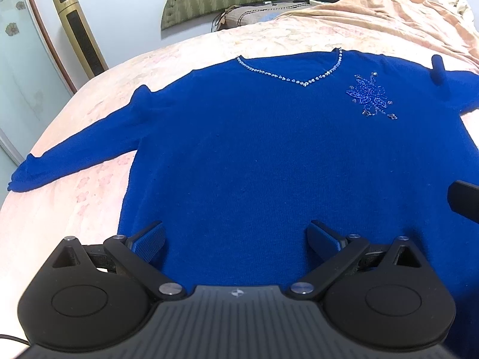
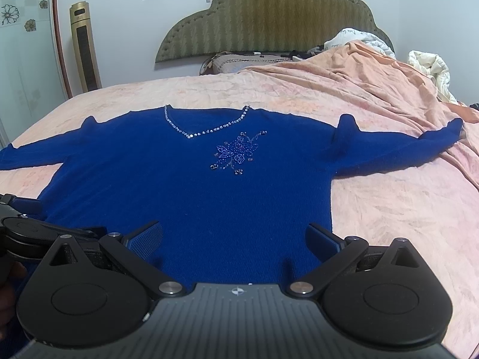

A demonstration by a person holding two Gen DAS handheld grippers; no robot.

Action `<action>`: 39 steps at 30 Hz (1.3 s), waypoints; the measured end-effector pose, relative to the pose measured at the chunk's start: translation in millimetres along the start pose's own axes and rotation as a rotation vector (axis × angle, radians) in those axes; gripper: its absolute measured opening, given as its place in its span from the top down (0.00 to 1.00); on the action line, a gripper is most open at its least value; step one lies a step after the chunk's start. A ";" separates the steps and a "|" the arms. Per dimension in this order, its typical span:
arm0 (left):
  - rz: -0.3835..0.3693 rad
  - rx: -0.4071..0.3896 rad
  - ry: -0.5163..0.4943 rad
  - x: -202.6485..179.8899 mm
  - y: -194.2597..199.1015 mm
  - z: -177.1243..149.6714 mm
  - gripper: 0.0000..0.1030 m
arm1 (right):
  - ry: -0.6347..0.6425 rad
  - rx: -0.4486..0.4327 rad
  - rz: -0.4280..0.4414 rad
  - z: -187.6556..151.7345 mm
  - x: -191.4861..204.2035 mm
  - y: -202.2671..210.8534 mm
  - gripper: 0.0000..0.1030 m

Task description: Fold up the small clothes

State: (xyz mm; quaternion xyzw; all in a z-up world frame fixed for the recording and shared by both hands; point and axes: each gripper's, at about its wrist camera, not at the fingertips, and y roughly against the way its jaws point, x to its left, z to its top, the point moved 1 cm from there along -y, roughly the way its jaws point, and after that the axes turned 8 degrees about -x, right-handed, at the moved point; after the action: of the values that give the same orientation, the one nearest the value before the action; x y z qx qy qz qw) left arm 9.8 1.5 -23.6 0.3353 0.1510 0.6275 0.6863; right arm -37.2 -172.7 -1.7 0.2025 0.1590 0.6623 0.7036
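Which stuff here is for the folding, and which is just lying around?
For the folding: blue sweater, spread flat on the bed; left gripper and right gripper, both open near its hem.

Just lying around: peach blanket, white quilt, pillow, headboard, gold tower fan.

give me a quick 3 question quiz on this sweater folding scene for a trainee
1. True or false: the blue sweater is already folded in half.
2. Which is open: A) only the left gripper, B) only the right gripper, C) both?
3. What trims the V-neckline?

Key
1. False: it lies flat on the pink bedspread with both sleeves spread out.
2. C: each has its jaws wide apart over the sweater's lower part, holding nothing.
3. A row of small rhinestones; a beaded flower motif sits just below it.
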 end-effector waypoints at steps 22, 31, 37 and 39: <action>0.013 0.006 -0.009 -3.3 -0.8 1.0 0.01 | -0.037 -0.012 0.023 1.0 -5.0 2.1 0.00; 0.030 0.004 -0.031 -11.3 -2.0 2.1 0.01 | -0.060 -0.029 0.048 -2.6 -14.9 3.3 0.00; 0.023 -0.032 -0.027 -24.1 0.8 9.4 0.01 | -0.113 -0.036 0.064 -4.0 -33.1 0.3 0.00; 0.008 -0.044 -0.012 -29.0 1.0 12.8 0.01 | -0.124 -0.034 0.058 -4.4 -39.5 -1.7 0.00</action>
State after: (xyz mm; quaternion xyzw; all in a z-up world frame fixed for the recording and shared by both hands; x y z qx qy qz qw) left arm 12.3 -29.9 -19.9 0.3245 0.1319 0.6313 0.6919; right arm -40.7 -211.7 -8.1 0.2358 0.0980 0.6713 0.6958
